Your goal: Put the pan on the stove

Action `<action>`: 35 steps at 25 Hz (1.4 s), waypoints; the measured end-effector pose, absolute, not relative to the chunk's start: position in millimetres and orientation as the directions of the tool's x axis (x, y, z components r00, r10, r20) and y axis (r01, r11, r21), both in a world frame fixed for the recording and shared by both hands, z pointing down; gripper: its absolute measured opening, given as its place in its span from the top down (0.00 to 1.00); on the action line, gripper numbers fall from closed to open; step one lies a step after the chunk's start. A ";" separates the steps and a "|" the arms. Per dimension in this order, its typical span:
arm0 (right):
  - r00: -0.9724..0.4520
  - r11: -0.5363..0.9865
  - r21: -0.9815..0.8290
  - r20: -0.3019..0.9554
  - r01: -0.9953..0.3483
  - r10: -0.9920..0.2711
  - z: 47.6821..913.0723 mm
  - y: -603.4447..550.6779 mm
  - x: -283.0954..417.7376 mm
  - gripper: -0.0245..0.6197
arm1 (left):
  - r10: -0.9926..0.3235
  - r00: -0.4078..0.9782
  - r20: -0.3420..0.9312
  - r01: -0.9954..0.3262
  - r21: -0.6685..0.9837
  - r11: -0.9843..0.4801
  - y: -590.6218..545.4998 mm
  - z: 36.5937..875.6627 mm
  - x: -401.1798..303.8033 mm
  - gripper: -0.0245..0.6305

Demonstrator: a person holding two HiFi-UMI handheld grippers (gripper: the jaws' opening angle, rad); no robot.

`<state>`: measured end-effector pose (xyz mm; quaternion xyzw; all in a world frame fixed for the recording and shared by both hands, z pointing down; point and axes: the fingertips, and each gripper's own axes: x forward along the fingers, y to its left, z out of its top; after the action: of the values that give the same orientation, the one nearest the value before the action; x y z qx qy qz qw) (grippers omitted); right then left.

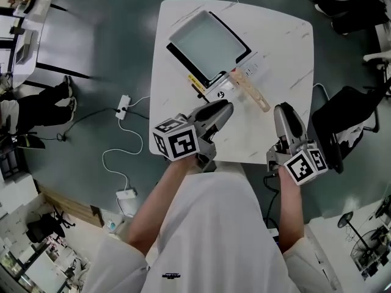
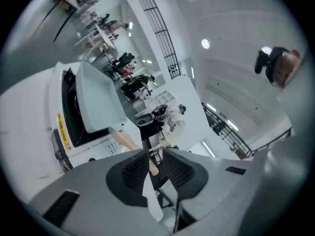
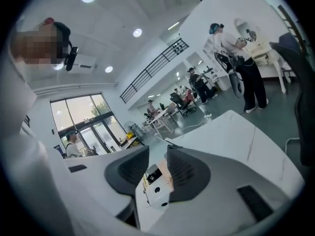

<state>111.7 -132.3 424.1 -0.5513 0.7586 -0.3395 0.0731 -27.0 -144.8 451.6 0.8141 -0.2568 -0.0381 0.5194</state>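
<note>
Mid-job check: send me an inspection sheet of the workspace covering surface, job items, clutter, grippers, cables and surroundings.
Surface: white table, faint marbling.
Job's things: pan sits on the stove; its wooden handle points toward the near right.
Clutter: nothing seen.
Grippers: left hand-held gripper and right hand-held gripper hover at the table's near edge, jaws apart, nothing between them.
Cables: white power strip on the floor, left of the table.
Surroundings: black chair right of the table; desks and people farther off.
</note>
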 end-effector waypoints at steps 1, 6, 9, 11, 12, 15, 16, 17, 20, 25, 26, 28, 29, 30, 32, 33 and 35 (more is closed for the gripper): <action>-0.387 0.176 -0.585 0.257 -0.792 -0.886 415.1 -129.3 108.0 0.80 | -0.450 0.866 0.218 -0.406 0.832 -0.379 -138.9 442.8 -31.6 0.83; -0.434 0.260 -0.536 0.227 -0.803 -0.872 374.5 -117.5 80.4 0.81 | -0.519 0.793 0.317 -0.588 0.619 -0.521 -124.1 406.4 -68.8 0.88; -0.475 0.320 -0.505 0.214 -0.802 -0.854 358.6 -111.7 63.2 0.86 | -0.600 0.722 0.344 -0.687 0.461 -0.562 -120.8 384.7 -90.6 0.96; -0.505 0.369 -0.456 0.220 -0.810 -0.835 348.2 -104.8 50.6 0.86 | -0.631 0.706 0.322 -0.703 0.428 -0.567 -116.5 368.1 -102.1 0.96; -0.517 0.394 -0.426 0.226 -0.815 -0.826 342.8 -101.4 44.3 0.86 | -0.642 0.701 0.312 -0.707 0.420 -0.569 -114.8 360.5 -107.7 0.96; -0.546 0.458 -0.334 0.251 -0.824 -0.799 330.0 -94.2 28.2 0.86 | -0.664 0.686 0.298 -0.720 0.409 -0.561 -113.0 344.1 -122.7 0.96; -0.553 0.475 -0.307 0.262 -0.825 -0.791 327.1 -92.2 24.0 0.86 | -0.672 0.679 0.295 -0.726 0.407 -0.555 -111.8 340.1 -127.2 0.96; -0.559 0.491 -0.283 0.270 -0.824 -0.784 324.5 -90.6 20.1 0.86 | -0.682 0.672 0.290 -0.732 0.402 -0.550 -110.0 336.2 -131.9 0.96; -0.571 0.519 -0.245 0.265 -0.819 -0.777 316.1 -93.6 9.7 0.86 | -0.701 0.661 0.269 -0.742 0.377 -0.555 -106.9 323.5 -144.2 0.96; -0.570 0.537 -0.192 0.266 -0.821 -0.777 310.6 -95.6 6.1 0.86 | -0.709 0.657 0.256 -0.746 0.355 -0.563 -98.1 316.4 -146.4 0.96; -0.571 0.541 -0.181 0.269 -0.821 -0.776 310.2 -94.3 5.1 0.86 | -0.712 0.653 0.258 -0.749 0.359 -0.557 -96.7 316.7 -147.3 0.96; -0.572 0.546 -0.172 0.270 -0.820 -0.775 310.4 -91.4 3.3 0.86 | -0.715 0.649 0.260 -0.752 0.361 -0.552 -94.1 319.1 -148.2 0.96; -0.571 0.544 -0.174 0.270 -0.821 -0.775 310.7 -90.0 3.4 0.86 | -0.714 0.650 0.259 -0.751 0.361 -0.553 -93.2 319.9 -147.6 0.96; -0.568 0.540 -0.176 0.272 -0.823 -0.777 311.3 -88.7 4.0 0.86 | -0.713 0.652 0.259 -0.750 0.361 -0.555 -92.5 320.0 -146.5 0.96; -0.556 0.528 -0.173 0.279 -0.831 -0.783 313.0 -86.6 6.0 0.88 | -0.711 0.654 0.260 -0.748 0.365 -0.555 -92.3 319.2 -144.9 0.96; -0.547 0.520 -0.171 0.285 -0.837 -0.787 314.2 -85.9 7.1 0.94 | -0.713 0.651 0.260 -0.750 0.366 -0.551 -92.7 319.5 -145.2 0.96; -0.535 0.507 -0.172 0.295 -0.845 -0.792 316.6 -85.1 7.7 0.95 | -0.722 0.641 0.260 -0.758 0.364 -0.542 -94.1 321.9 -148.1 0.96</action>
<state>7.7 -85.1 316.6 -0.4739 0.8633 -0.1487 -0.0892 -148.1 -94.1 321.9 0.8771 -0.4218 0.0395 0.2265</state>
